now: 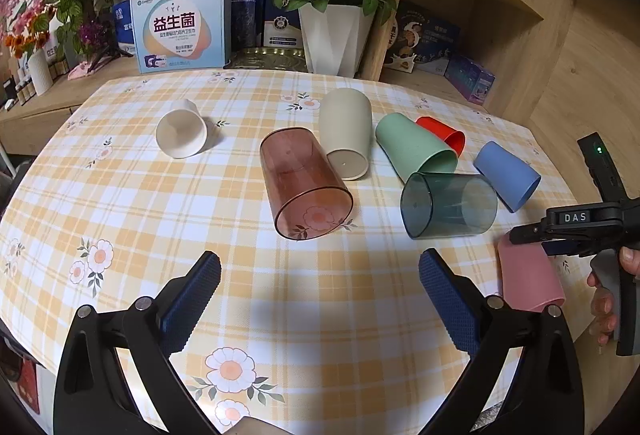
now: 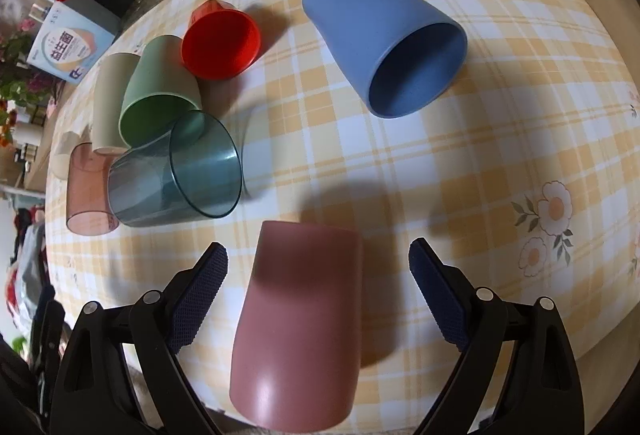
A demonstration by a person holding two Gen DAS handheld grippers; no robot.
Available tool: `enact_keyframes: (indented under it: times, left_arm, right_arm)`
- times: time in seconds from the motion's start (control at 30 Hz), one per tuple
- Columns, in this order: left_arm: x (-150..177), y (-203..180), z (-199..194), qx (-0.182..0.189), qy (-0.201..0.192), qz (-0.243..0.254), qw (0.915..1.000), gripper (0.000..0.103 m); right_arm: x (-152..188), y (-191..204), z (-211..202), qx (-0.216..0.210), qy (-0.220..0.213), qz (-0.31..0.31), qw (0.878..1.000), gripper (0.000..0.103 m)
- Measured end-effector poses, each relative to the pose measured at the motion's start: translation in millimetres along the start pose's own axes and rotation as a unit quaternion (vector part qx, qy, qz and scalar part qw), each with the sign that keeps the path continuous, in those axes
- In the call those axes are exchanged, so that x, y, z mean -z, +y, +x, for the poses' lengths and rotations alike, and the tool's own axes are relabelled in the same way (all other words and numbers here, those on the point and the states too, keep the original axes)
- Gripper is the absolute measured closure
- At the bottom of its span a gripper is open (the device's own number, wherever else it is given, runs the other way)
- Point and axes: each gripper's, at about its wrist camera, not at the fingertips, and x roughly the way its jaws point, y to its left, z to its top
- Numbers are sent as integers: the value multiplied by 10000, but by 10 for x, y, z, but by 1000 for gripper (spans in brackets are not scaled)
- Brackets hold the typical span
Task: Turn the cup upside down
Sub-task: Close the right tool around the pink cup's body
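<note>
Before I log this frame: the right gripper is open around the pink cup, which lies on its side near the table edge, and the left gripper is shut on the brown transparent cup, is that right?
Not quite. In the left wrist view, the left gripper is open and empty, short of the brown transparent cup. The rest holds: the right gripper is open around the pink cup.

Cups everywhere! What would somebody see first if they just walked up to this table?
Probably the jumble of tipped-over cups on the checked tablecloth: the see-through brown cup lies in the middle, with the teal cup and blue cup to its right. Nearest, the pink cup sits between the open right gripper fingers.
</note>
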Motion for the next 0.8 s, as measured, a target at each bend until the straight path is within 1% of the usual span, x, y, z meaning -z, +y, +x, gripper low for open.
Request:
enact_keyframes:
  times: [0.3,0.6,0.67,0.7,0.73,0.8]
  left_arm:
    - [11,29,15,-50,41,-58,10000,6]
    - [30,-3,37,-52,109,-25,9999,6]
    - [35,-1,43,-57,125,-35,9999,6]
    - [37,0,46,-59,130,-37,9999,6]
    - [39,1,48,-66,137,-43,9999,6]
    - [39,2,49,-67,141,-47,9999,6]
  right_arm:
    - [-41,44,106,21,56,24,10000,14]
    - [-52,9,173,-22,55,82,9999,14]
    - [-56,15,192,-22,106,41,9999,41]
    - [-58,15,203,-54,141,42,9999,42]
    - [-59,16,211,8,147,36,9999,46]
    - [-42,18,210,3,121,-1,9999,46]
